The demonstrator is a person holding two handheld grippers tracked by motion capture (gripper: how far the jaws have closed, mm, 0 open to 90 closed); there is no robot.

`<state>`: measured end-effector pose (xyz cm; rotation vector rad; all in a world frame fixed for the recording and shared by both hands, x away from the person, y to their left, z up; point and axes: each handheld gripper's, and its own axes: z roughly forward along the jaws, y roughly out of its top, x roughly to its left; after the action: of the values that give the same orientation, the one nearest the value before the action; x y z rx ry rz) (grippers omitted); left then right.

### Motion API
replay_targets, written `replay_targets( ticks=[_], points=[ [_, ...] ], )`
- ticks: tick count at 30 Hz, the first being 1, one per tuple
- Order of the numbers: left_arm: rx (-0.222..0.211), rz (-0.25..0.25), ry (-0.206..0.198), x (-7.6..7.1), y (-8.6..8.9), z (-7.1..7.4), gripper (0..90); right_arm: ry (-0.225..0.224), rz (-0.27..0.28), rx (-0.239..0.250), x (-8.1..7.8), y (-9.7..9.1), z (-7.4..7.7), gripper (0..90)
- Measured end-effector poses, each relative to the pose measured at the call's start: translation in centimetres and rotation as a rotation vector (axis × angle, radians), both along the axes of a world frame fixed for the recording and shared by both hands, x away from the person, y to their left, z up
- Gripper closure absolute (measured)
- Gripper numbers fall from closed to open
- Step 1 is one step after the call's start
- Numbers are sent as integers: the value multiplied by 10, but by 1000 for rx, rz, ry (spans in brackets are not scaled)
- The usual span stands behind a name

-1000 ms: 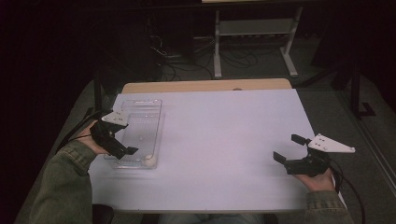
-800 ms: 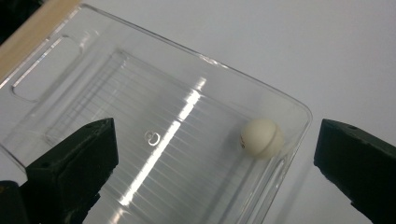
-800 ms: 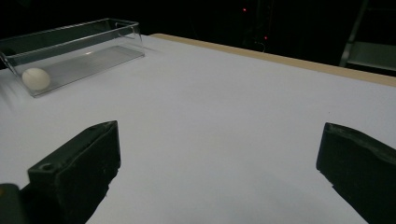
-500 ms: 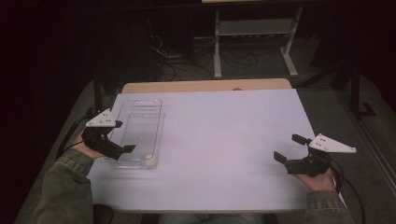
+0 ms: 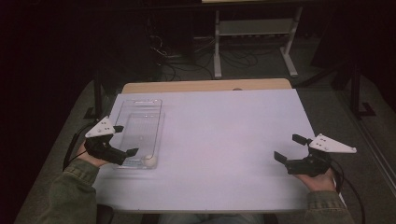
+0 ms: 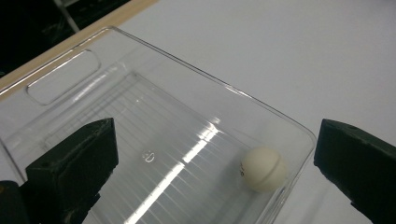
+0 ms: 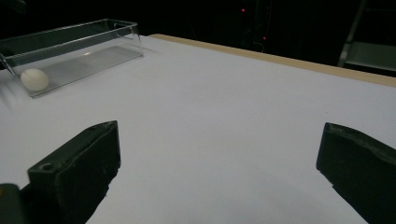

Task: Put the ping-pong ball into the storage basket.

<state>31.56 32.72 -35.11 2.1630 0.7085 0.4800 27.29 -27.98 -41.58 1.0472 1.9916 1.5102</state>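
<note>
right gripper (image 5: 293, 148): near-right corner of the table (image 5: 224, 121), jaws wide apart, nothing between them. In the right gripper view both jaws hang over bare white tabletop.
left gripper (image 5: 125, 140): near-left edge of the table, jaws spread wide, holding nothing. Sits at the outer long wall of the tray, near its close end. From the high view I can't tell if a jaw touches the wall.
ball (image 6: 264, 169): small, white, faint seam around it. Lies on the tray floor in the tray's near corner, on the side toward table centre. Looks tight against the end wall. In the left gripper view it sits between the two jaws but beyond them, not gripped.
tray (image 5: 138, 105): clear plastic, long and narrow, ribbed floor, slot handle cut in the far end wall. Runs along the left edge of the table, long axis near to far. Ball is the one thing in it.
table far edge: wood strip showing past the white top.
beyond table: dark floor, cables (image 5: 187, 53), a white metal stand (image 5: 252, 32).
</note>
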Motion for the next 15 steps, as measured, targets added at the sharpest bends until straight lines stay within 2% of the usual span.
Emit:
replay_targets(
  ticks=[6,12,15],
  points=[
    [-36,56,-54,-7,4,-3,0,0,0,-1,0,0,0,0],
    [-62,84,-83,-16,4,-12,0,-3,-1,1,0,0,0,0],
    [-109,112,-103,-19,8,-16,0,-3,0,1,0,0,0,0]
  ],
)
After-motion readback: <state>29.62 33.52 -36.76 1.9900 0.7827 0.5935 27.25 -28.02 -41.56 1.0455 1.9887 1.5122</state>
